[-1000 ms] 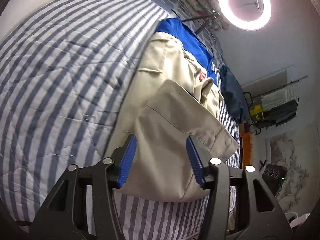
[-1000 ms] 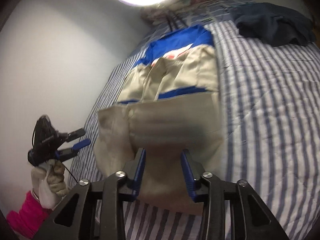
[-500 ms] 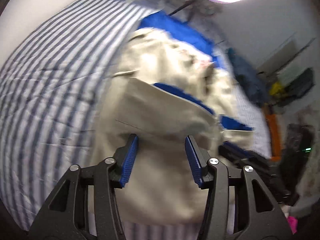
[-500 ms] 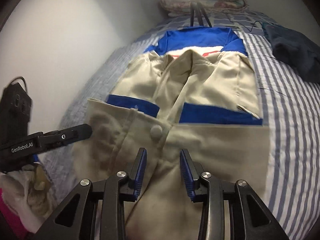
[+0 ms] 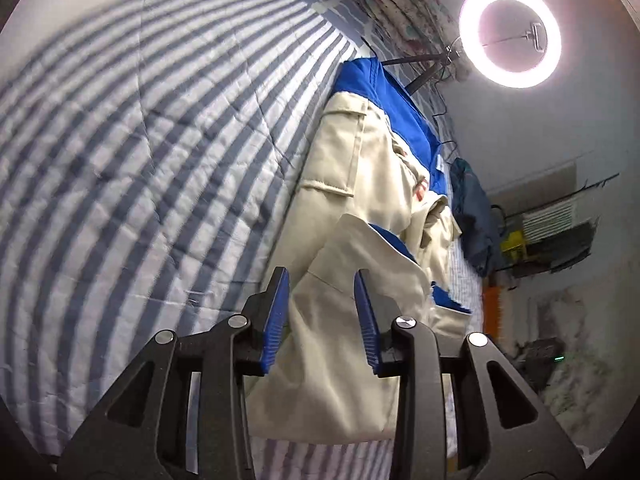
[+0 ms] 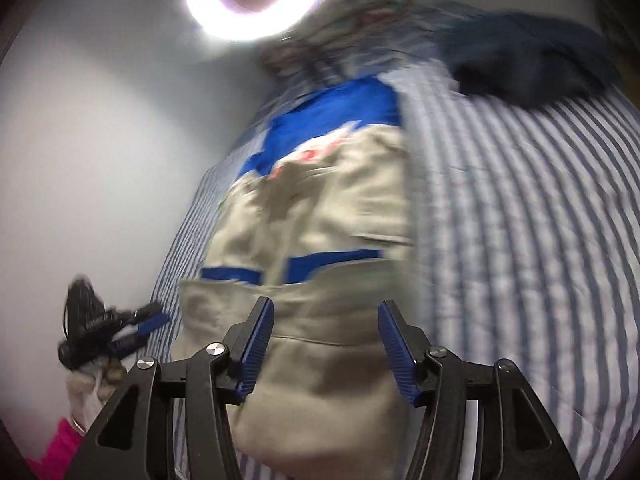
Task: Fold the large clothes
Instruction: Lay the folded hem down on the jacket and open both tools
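1. Jacket (image 5: 360, 200): beige work jacket with blue yoke, blue band and a red mark on the chest. It lies flat on the bed, collar end pointing toward the ring light. The near hem portion is folded up over the body, and a strip of blue shows at the fold line.
2. Bed cover (image 5: 140, 160): quilted, blue and white stripes. It lies under the jacket and spreads wide on both sides of it.
3. Left gripper (image 5: 320, 308): black frame, blue ribbed pads. It hangs over the near folded part of the jacket. Its jaws have just been closing, yet a gap shows between the pads. Cloth is seen behind that gap, but the pads do not press on it. Nothing is grasped.
4. Right gripper (image 6: 324, 344): same make. It sits above the near end of the jacket, its jaws having just been opening and now spread wide. Jacket cloth shows through the gap, with no pad pressing on it. Released.
5. Gloved hand (image 6: 94, 380): seen in the right wrist view, left of the jacket. It carries the other gripper above a pink sleeve (image 6: 60, 446).
6. Dark blue garment (image 6: 528, 64): bundled on the bed cover, well apart from the jacket, beyond its collar end.
7. Ring light (image 5: 510, 34): lit, on a stand beyond the jacket's collar end.
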Motion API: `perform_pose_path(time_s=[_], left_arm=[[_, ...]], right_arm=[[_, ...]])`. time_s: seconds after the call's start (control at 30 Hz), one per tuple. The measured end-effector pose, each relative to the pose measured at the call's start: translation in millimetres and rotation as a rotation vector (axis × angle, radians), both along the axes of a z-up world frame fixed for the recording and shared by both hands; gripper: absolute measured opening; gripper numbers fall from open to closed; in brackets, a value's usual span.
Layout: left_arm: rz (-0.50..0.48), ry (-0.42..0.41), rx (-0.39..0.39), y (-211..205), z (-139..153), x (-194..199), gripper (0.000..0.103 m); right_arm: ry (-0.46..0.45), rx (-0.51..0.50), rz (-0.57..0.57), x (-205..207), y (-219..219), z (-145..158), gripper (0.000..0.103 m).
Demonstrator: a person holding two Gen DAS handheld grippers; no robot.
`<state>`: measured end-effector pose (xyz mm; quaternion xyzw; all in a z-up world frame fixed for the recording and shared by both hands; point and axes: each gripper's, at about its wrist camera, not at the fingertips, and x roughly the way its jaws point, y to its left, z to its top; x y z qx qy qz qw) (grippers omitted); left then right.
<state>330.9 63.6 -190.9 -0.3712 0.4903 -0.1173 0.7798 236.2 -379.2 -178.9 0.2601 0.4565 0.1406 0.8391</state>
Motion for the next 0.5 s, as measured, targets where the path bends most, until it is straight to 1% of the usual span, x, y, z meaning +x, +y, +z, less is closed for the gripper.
perform_pose_path(time_s=[0.03,0.1,0.17,0.2,0.27,0.33,0.37,0.4,0.43,0.47,0.5], left_arm=[[-0.001,0.005,-0.016,-1.5,-1.9,2.3,0.035],[0.002,0.002,-0.025,-3.8,-2.2,5.3,0.038],[-0.012,-0.004,-0.030,-11.9,-3.4,11.3,0.038],[-0.023,-0.005,-0.026,-16.7,-4.3,14.9,0.039],[-0.029,-0.012,0.010,-24.0,-4.8,20.6,0.040],[-0.030,-0.028,0.029,-25.7,-4.9,22.9,0.040],[-0.032,-0.033,0.037,-26.1,-4.9,23.8,0.038],[-0.026,-0.040,0.057,-25.7,-3.7,23.1,0.013],[-0.020,-0.045,0.076,-24.6,-1.6,21.9,0.008],[-0.012,-0.052,0.074,-23.3,0.0,20.6,0.007],[-0.001,-0.056,0.067,-21.6,1.1,19.1,0.006]], right_arm=[[0.022,0.035,-0.028,-1.3,-11.5,-8.4,0.058],[0.055,0.088,-0.050,-1.2,-22.9,-21.6,0.058],[0.072,0.117,-0.056,0.1,-27.3,-29.4,0.057],[0.076,0.123,-0.052,1.3,-27.3,-31.7,0.057],[0.071,0.122,-0.032,3.9,-25.1,-32.6,0.057],[0.064,0.112,-0.013,9.9,-19.9,-33.0,0.056],[0.066,0.106,-0.002,13.5,-16.3,-34.0,0.052],[0.069,0.099,0.013,16.7,-12.3,-35.1,0.042],[0.068,0.069,0.016,18.1,-8.8,-34.5,0.037],[0.060,0.043,0.021,18.1,-7.2,-33.7,0.033],[0.048,0.017,0.030,17.4,-4.5,-30.9,0.027]])
